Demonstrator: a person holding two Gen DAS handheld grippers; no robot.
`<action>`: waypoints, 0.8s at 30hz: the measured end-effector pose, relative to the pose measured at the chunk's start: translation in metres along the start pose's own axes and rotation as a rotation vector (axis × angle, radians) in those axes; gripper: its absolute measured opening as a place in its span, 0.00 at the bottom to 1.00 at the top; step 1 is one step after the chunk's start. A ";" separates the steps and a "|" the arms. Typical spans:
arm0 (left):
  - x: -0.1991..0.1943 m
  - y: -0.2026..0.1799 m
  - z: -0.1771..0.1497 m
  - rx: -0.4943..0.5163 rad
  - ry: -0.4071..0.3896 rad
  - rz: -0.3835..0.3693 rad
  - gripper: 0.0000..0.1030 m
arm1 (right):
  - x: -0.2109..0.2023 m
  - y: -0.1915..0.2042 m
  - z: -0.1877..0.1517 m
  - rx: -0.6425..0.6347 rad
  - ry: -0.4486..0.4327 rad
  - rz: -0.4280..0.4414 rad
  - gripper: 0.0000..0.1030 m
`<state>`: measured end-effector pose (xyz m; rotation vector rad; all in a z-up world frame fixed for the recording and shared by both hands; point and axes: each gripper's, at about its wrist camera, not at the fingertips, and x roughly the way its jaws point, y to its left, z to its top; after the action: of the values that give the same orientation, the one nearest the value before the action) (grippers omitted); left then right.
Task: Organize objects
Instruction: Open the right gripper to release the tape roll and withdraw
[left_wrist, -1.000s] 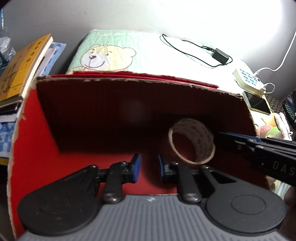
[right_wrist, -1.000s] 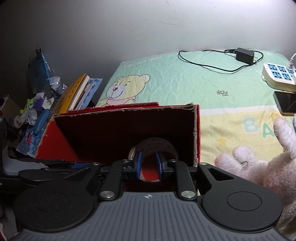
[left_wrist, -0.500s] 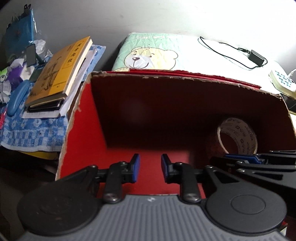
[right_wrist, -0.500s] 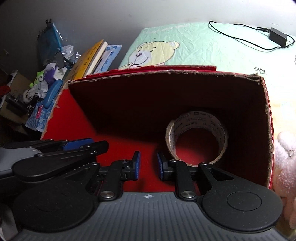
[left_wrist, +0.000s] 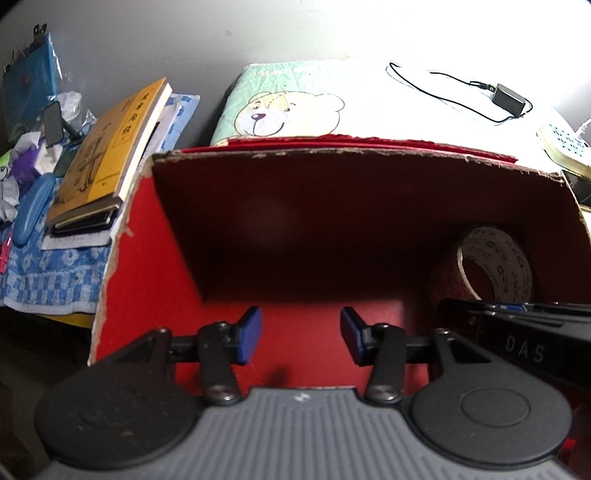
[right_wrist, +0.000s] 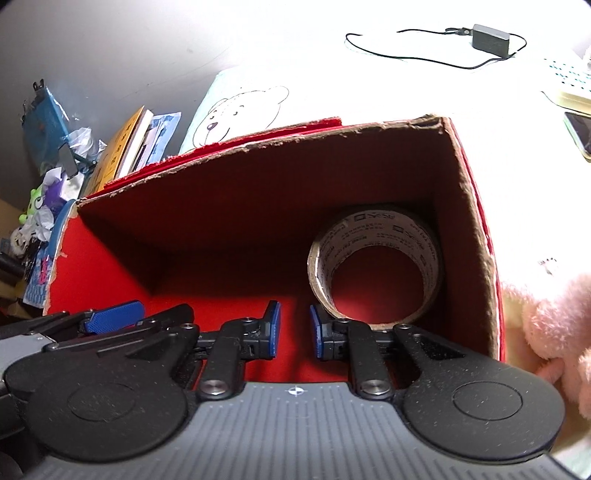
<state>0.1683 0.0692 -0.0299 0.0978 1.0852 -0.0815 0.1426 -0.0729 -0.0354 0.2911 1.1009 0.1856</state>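
Observation:
A red cardboard box (left_wrist: 140, 240) (right_wrist: 476, 206) lies open in front of both grippers. A roll of packing tape (right_wrist: 373, 258) (left_wrist: 495, 266) stands on edge inside it at the right end, leaning by the right wall. My right gripper (right_wrist: 294, 330) hovers over the box's near edge, just left of the roll, jaws a narrow gap apart and holding nothing. My left gripper (left_wrist: 301, 334) is open and empty over the box floor, left of the roll. The right gripper's body shows at the right edge of the left wrist view (left_wrist: 517, 343).
The box rests on a bear-print sheet (left_wrist: 288, 110). Books (left_wrist: 107, 155) and clutter lie to the left. A charger and cable (right_wrist: 487, 37), a power strip (left_wrist: 565, 147) and a phone (right_wrist: 580, 133) lie behind to the right. A pink plush toy (right_wrist: 554, 332) sits right of the box.
My right gripper let go of the tape roll, left it in the box and drew back. My left gripper opened wider and shifted left.

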 end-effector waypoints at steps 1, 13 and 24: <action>0.000 -0.001 0.000 0.003 0.000 0.005 0.50 | -0.001 0.000 0.000 -0.010 -0.002 -0.003 0.17; -0.020 -0.015 -0.003 0.046 -0.052 0.045 0.59 | -0.030 -0.011 0.001 -0.061 -0.066 -0.007 0.23; -0.054 -0.021 -0.019 0.061 -0.106 0.084 0.66 | -0.055 -0.006 -0.015 -0.086 -0.146 -0.023 0.23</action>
<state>0.1244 0.0513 0.0085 0.1919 0.9714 -0.0440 0.1046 -0.0922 0.0032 0.2118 0.9492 0.1880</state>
